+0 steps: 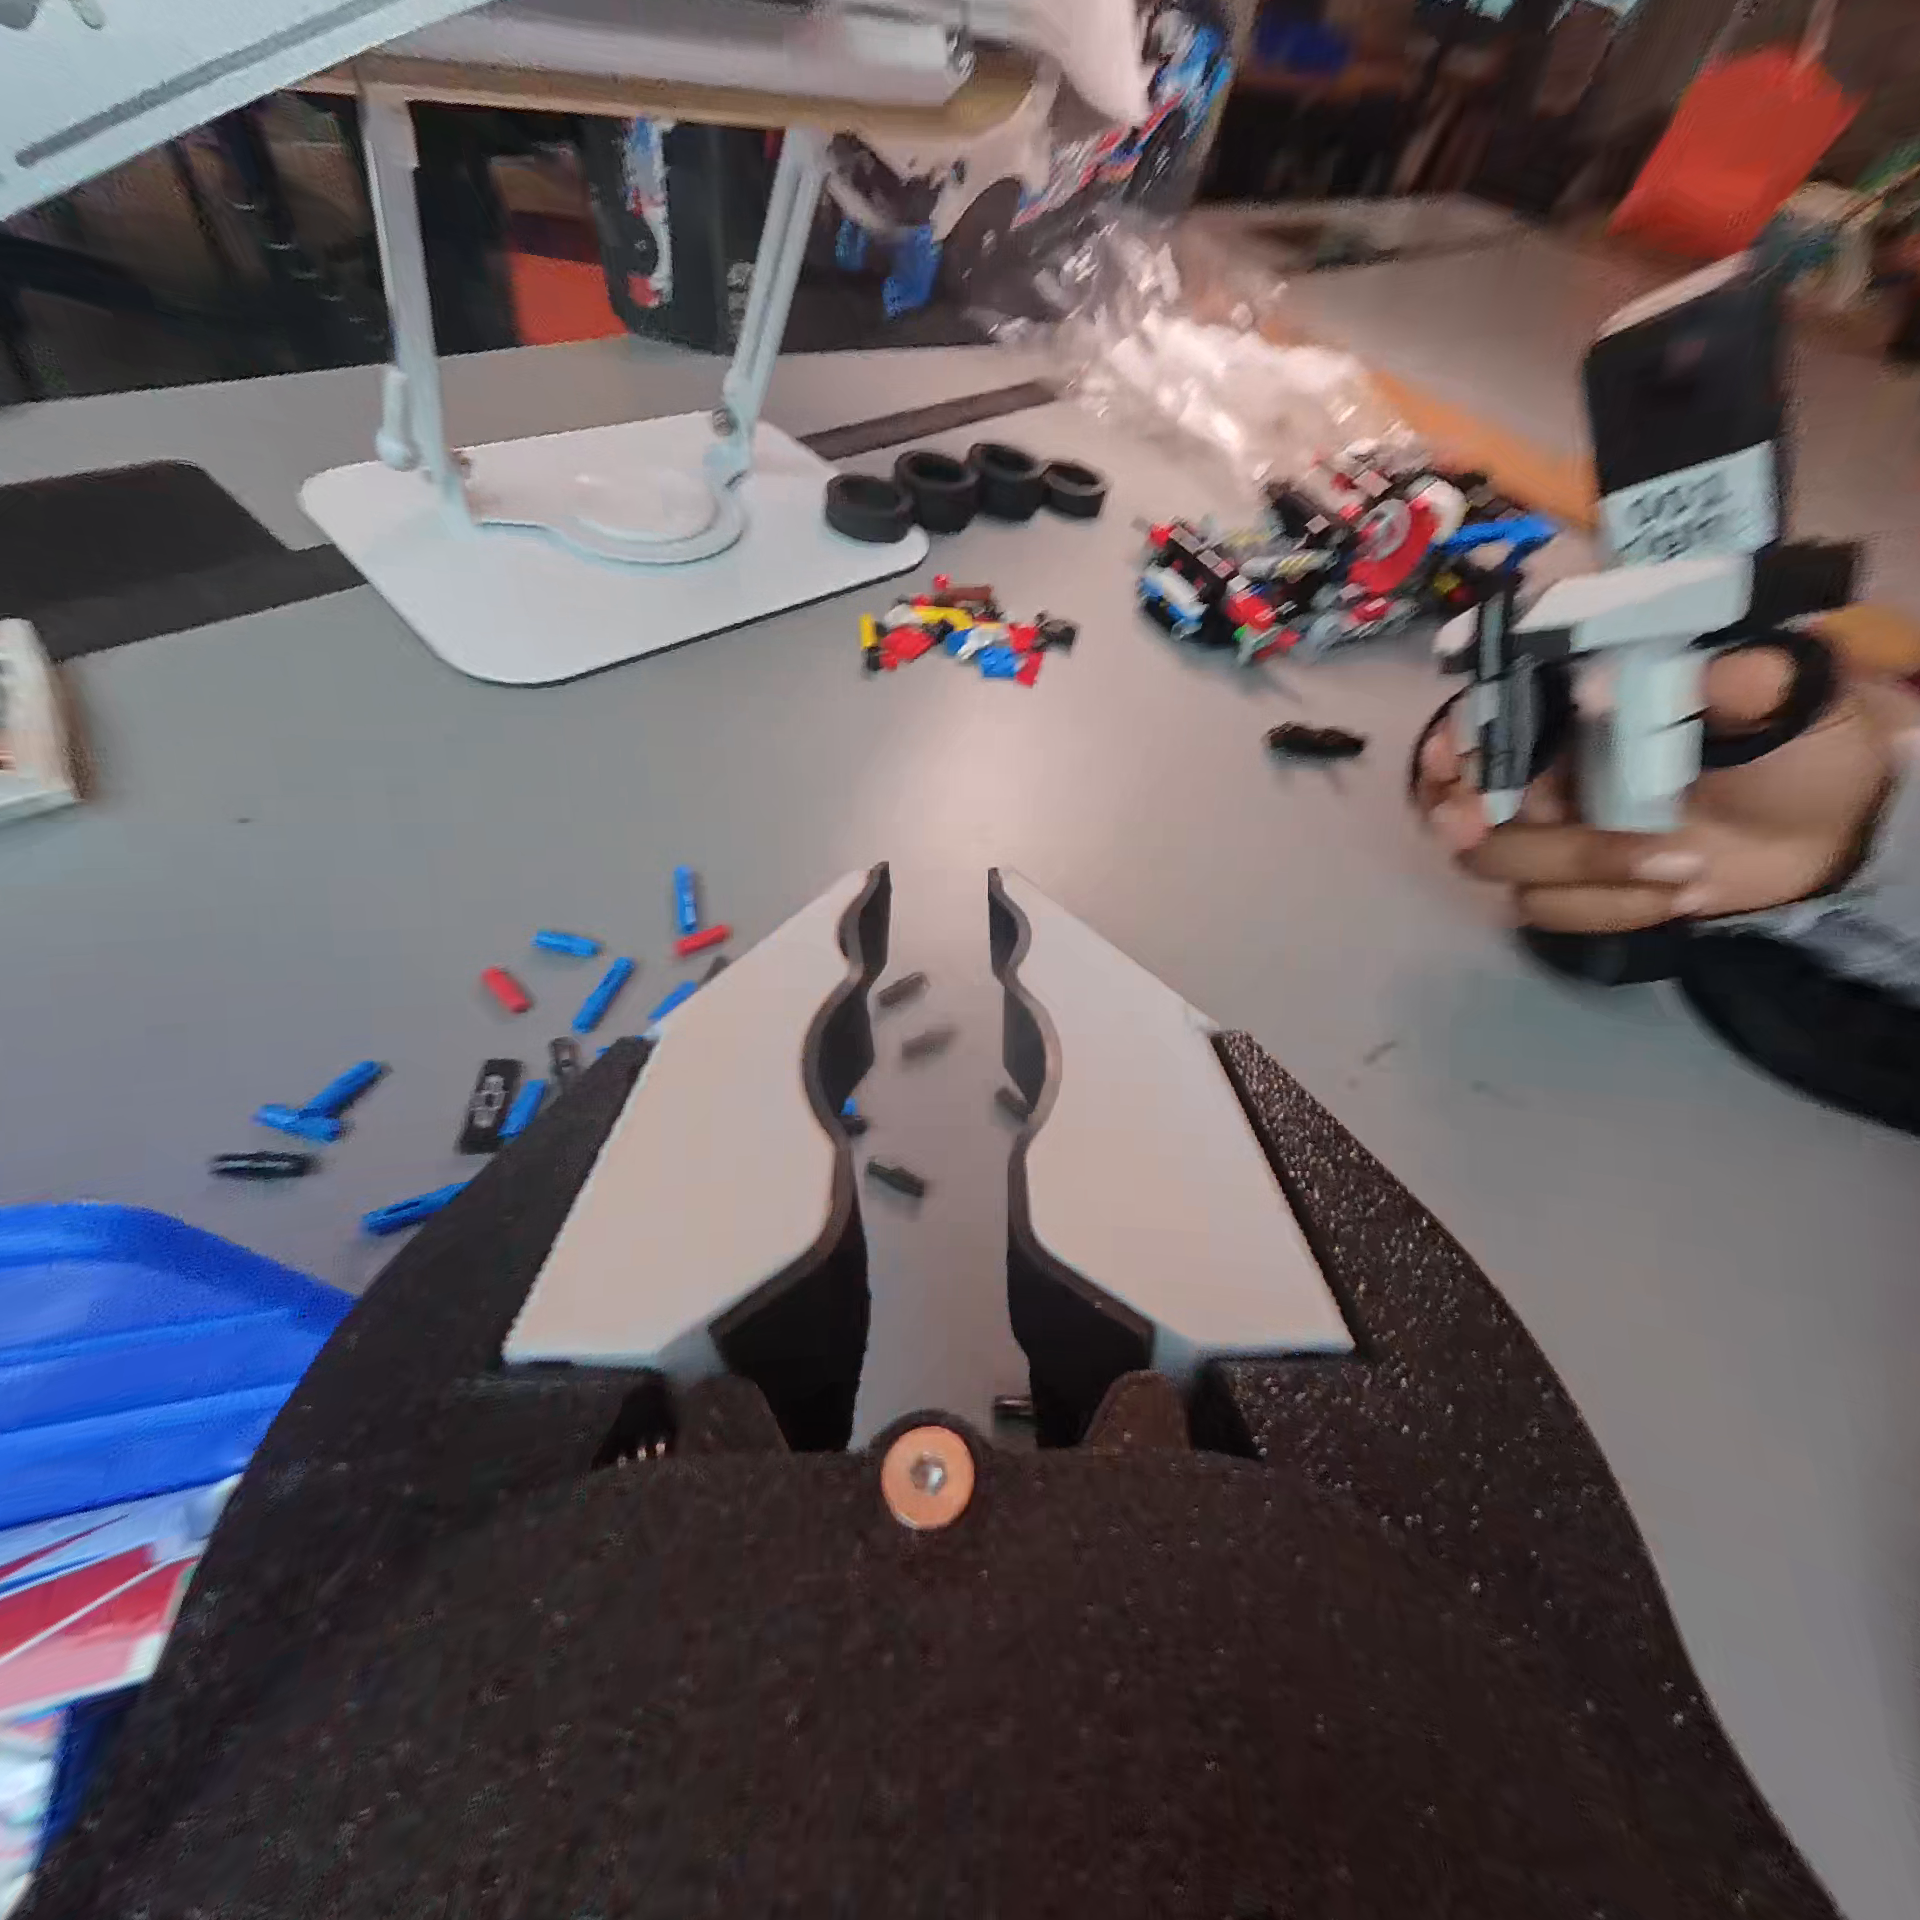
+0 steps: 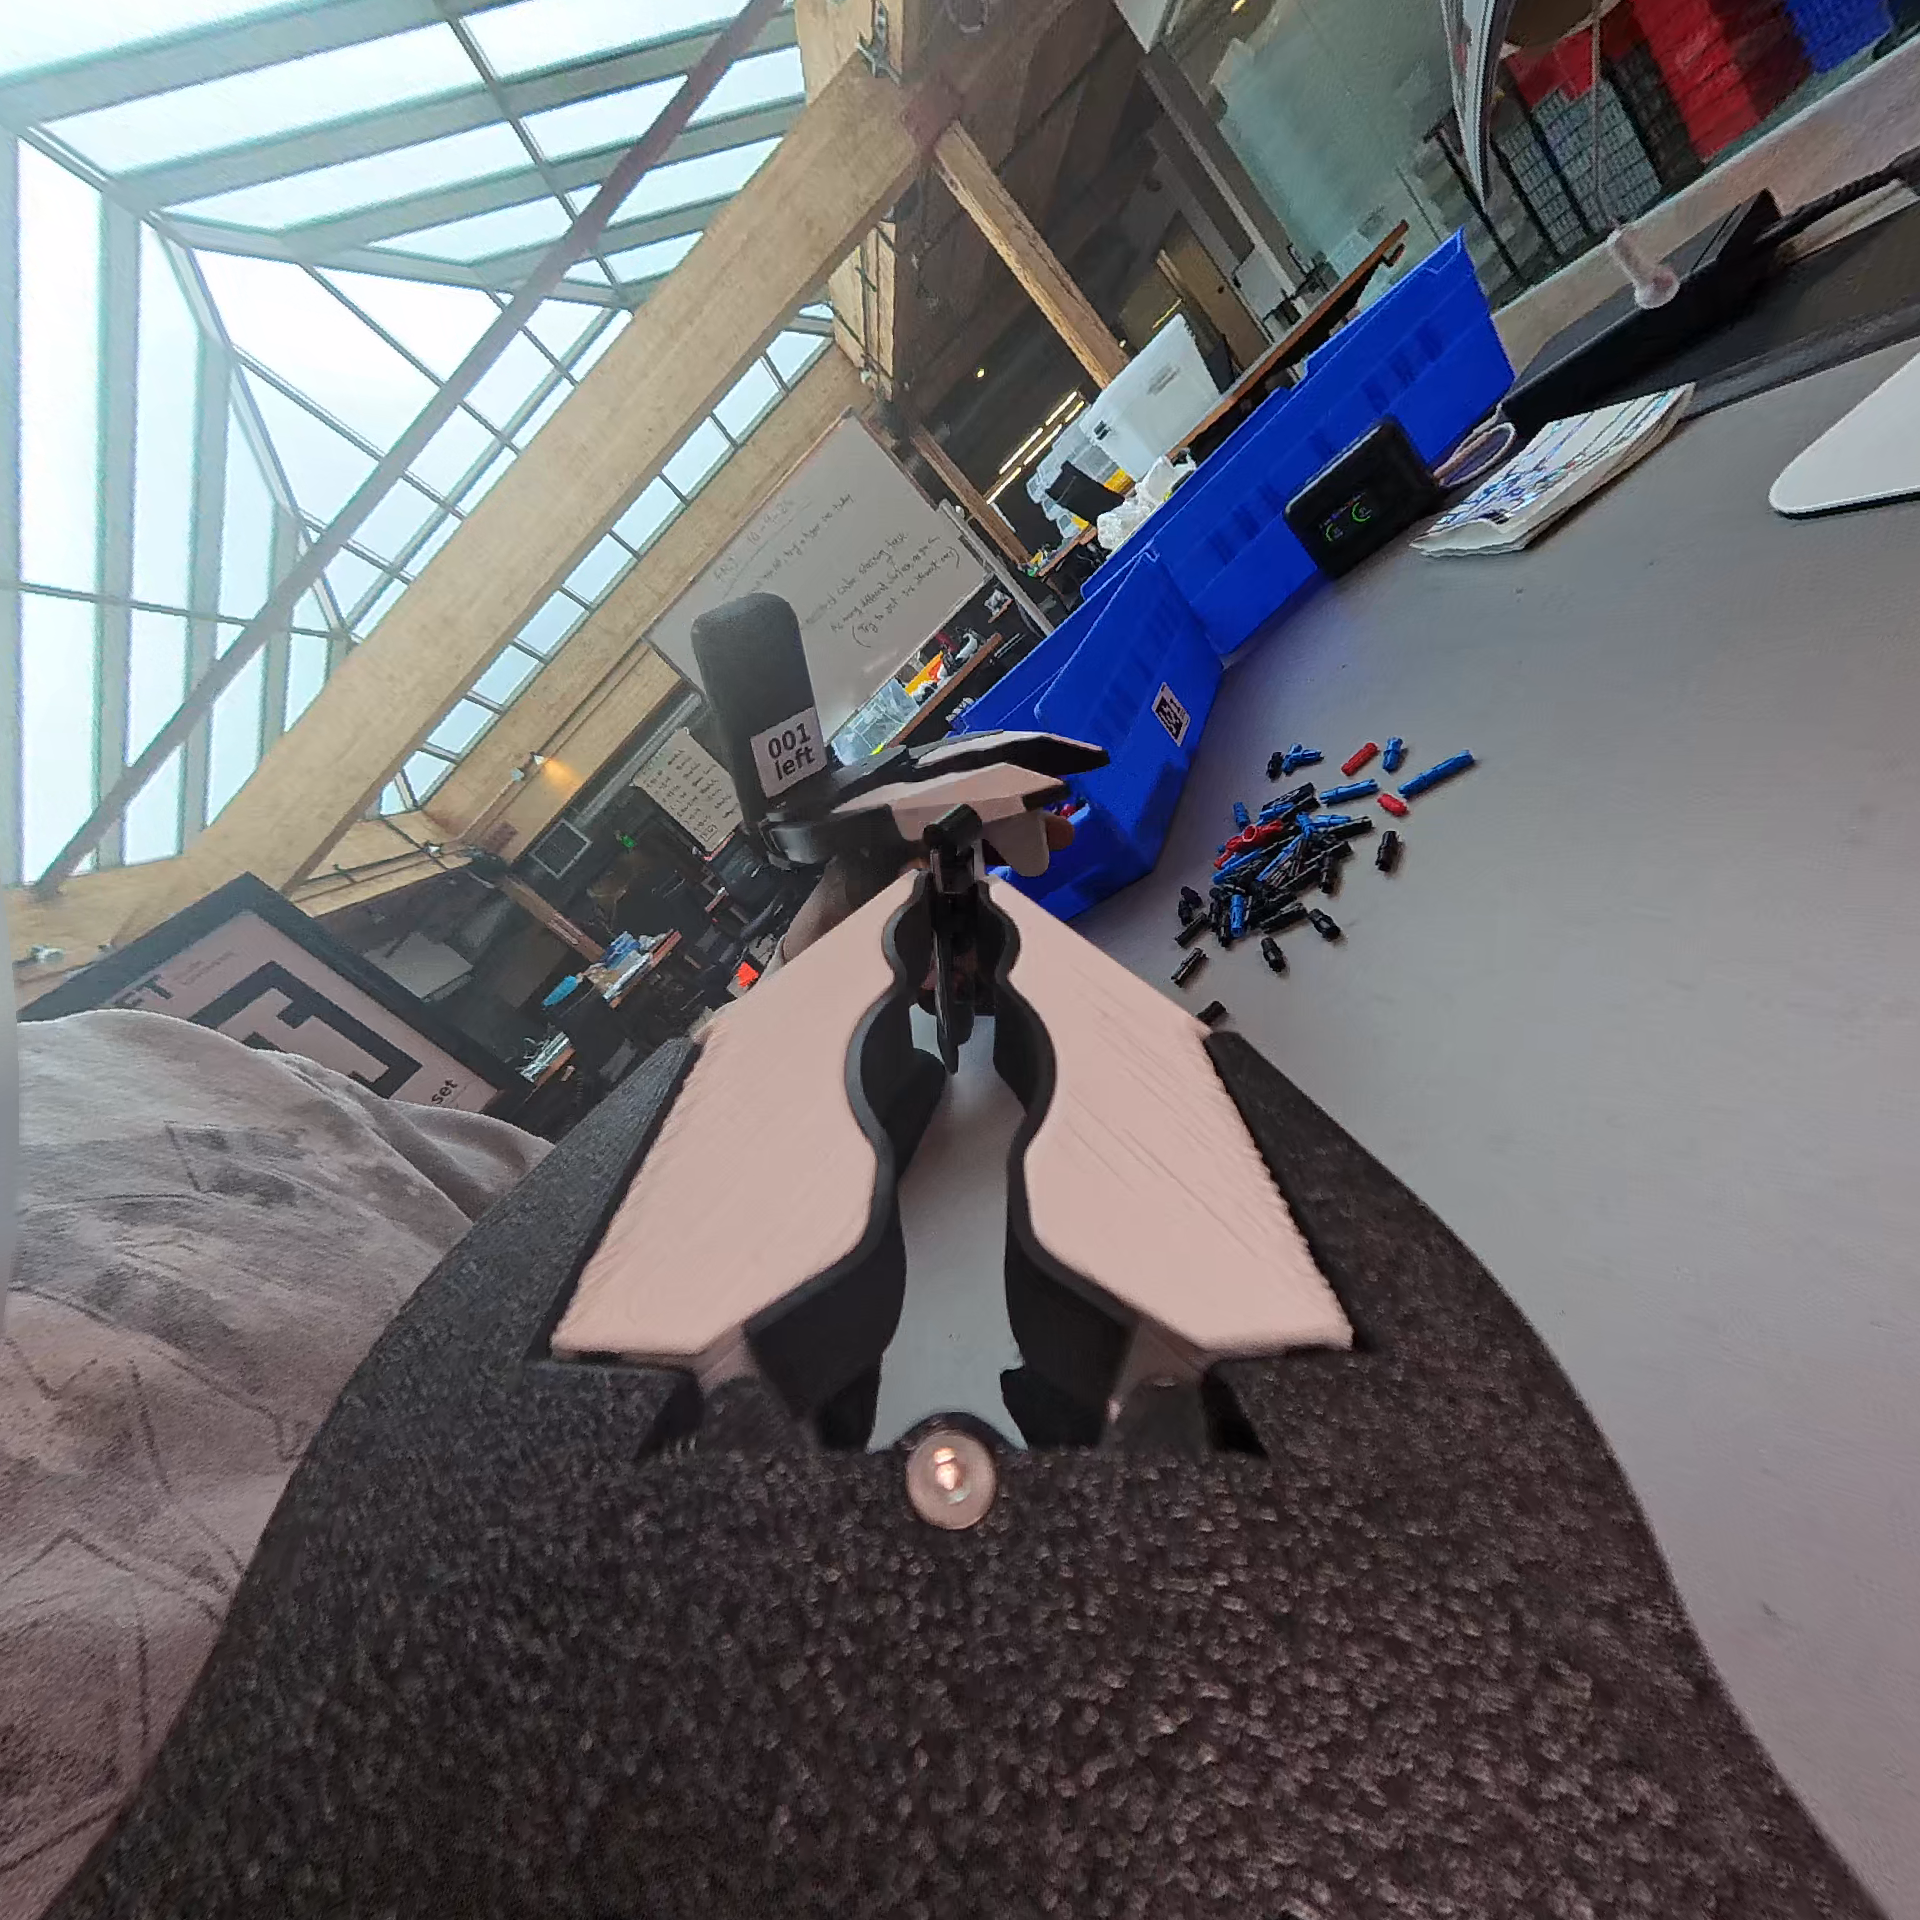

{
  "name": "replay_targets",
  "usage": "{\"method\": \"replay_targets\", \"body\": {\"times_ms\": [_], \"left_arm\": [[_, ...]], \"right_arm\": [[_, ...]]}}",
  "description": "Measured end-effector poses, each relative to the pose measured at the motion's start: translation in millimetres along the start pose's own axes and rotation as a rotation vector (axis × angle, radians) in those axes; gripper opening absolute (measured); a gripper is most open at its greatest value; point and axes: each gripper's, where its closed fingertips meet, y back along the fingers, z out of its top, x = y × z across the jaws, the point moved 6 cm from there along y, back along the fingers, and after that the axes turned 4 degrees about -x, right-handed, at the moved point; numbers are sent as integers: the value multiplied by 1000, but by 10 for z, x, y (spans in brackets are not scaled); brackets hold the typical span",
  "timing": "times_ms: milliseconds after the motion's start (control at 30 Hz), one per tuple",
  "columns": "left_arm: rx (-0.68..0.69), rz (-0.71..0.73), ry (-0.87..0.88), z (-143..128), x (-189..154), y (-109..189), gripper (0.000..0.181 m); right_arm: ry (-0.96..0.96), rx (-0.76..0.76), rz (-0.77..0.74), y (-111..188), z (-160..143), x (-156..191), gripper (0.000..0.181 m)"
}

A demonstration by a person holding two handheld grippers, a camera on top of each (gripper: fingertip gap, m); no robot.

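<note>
My left gripper (image 1: 938, 883) is open and empty, low over the grey table (image 1: 1143, 831). A few small black pins (image 1: 896, 1176) lie on the table between its fingers. Blue and red pins (image 1: 603, 987) are scattered to its left. My right gripper (image 2: 953, 888) is shut on a slim black brick piece (image 2: 951, 966), held in the air and tilted. It also shows at the right of the left wrist view (image 1: 1486, 727), in a hand (image 1: 1662, 831). The left gripper (image 2: 987, 774) shows just beyond the held piece in the right wrist view.
Black tyres (image 1: 966, 488), a heap of small coloured bricks (image 1: 961, 634), a partly built brick model (image 1: 1340, 571) and a clear plastic bag (image 1: 1195, 343) lie ahead. A white stand base (image 1: 582, 582) sits at far left. Blue bins (image 2: 1299, 561) border a pile of pins (image 2: 1288, 852).
</note>
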Motion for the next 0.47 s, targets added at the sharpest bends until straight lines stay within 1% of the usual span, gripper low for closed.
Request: {"method": "replay_targets", "body": {"times_ms": [33,100,167,233,267,300,367,400,467], "left_arm": [[-37,-79,71,28,-44,19,17],[-79,-240,199,66,-158,27,17],[-102,-378,263,86,-307,4,17],[-75,-467,257,58,-471,-47,17],[-39,-464,227,23,-518,-83,17],[3,-388,176,-24,-494,-132,18],[122,-130,39,-153,-288,-197,17],[177,-29,-25,-211,-186,-196,17],[263,106,-89,-310,-30,-193,17]], "right_arm": [[-5,9,4,-11,-16,-3,7],[-15,30,17,-35,-54,0,7],[-18,51,38,-61,-92,20,7],[-12,70,61,-80,-121,48,7],[-7,79,67,-86,-132,58,7],[0,86,66,-90,-141,59,7],[15,96,50,-87,-150,44,7],[16,96,44,-82,-149,36,7],[6,92,43,-79,-143,27,7]]}}
